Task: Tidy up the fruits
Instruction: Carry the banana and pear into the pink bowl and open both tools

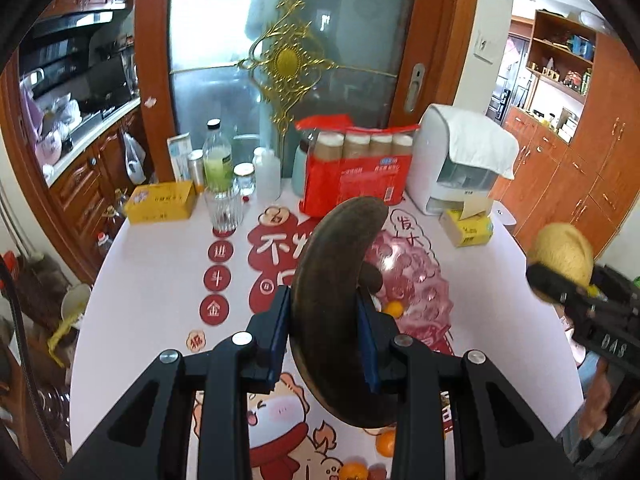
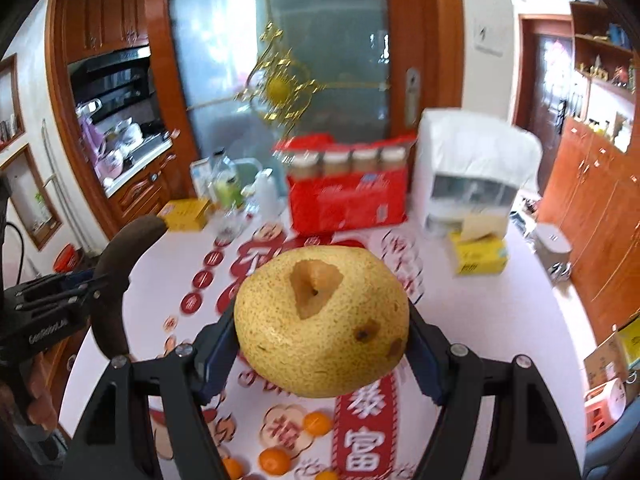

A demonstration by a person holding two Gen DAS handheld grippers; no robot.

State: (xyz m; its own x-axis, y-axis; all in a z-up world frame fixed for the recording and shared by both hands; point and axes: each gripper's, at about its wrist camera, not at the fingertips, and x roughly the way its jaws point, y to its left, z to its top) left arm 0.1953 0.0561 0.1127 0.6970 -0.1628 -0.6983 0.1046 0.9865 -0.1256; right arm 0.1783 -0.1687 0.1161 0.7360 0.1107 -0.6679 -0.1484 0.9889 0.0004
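Observation:
My left gripper (image 1: 325, 334) is shut on a dark brown, overripe banana (image 1: 332, 280) and holds it above the table; it also shows in the right wrist view (image 2: 116, 276) at the left. My right gripper (image 2: 320, 344) is shut on a large yellow speckled pear (image 2: 320, 320) with a cut hollow on top, held above the table; the pear shows at the right edge of the left wrist view (image 1: 566, 254). Small oranges lie on the table below (image 2: 317, 423) (image 2: 274, 460) (image 1: 393, 308) (image 1: 386, 442).
The table (image 1: 152, 280) has a red and white printed cover. At its back stand a red drinks pack (image 1: 356, 168), a white appliance with a cloth (image 1: 456, 160), a yellow box (image 1: 160, 202), bottles and a glass (image 1: 224, 204), and a yellow tissue box (image 1: 466, 226).

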